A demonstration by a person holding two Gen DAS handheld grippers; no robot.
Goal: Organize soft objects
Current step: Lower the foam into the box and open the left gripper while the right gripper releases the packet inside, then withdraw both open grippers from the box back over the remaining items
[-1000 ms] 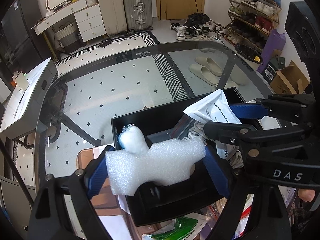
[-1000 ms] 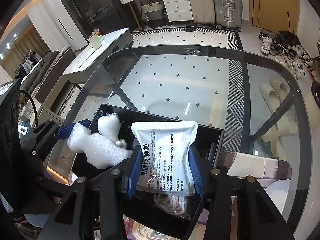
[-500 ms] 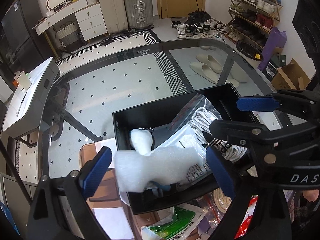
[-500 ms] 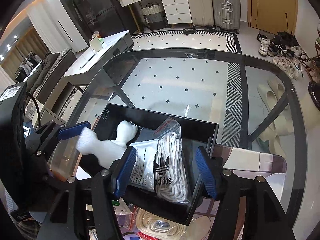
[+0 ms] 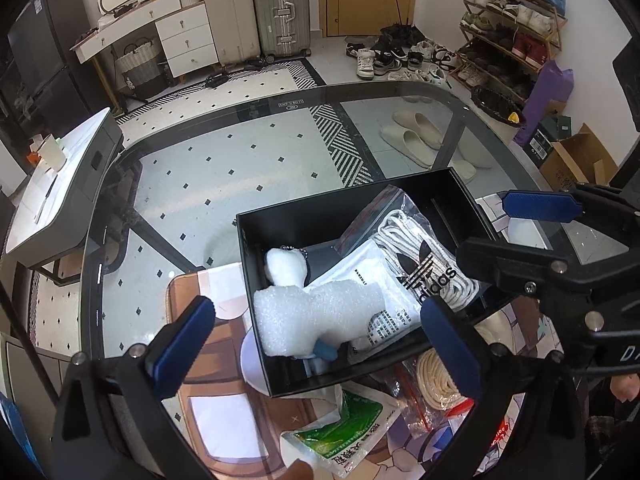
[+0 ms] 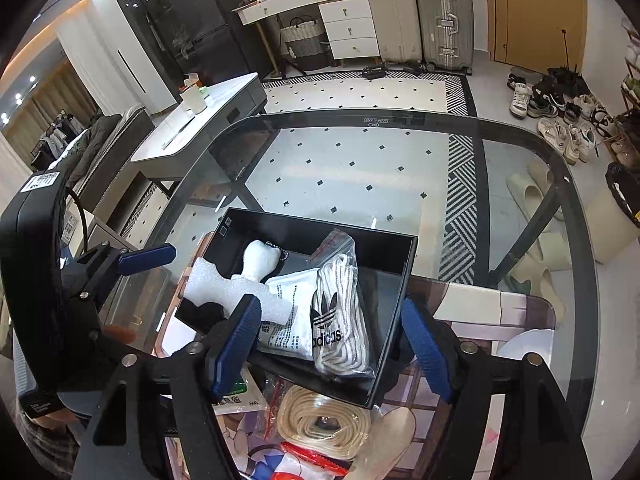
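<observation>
- One black box [image 5: 288, 220] on the glass surface [image 5: 248, 148] contains four soft items.
- One white foam piece [image 5: 316, 316], irregular and pebbled, at the near-left wall.
- One white plush toy [image 5: 286, 266]; one white printed sachet [image 5: 384, 300]; one clear bag of white laces [image 5: 424, 264].
- Left hand-held gripper [image 5: 316, 356]: released, empty.
- Right hand-held gripper [image 6: 332, 344]: released, empty.

glass table [image 6: 360, 168] | on it: printed mat [image 6: 480, 304], black box [image 6: 384, 248]
</observation>
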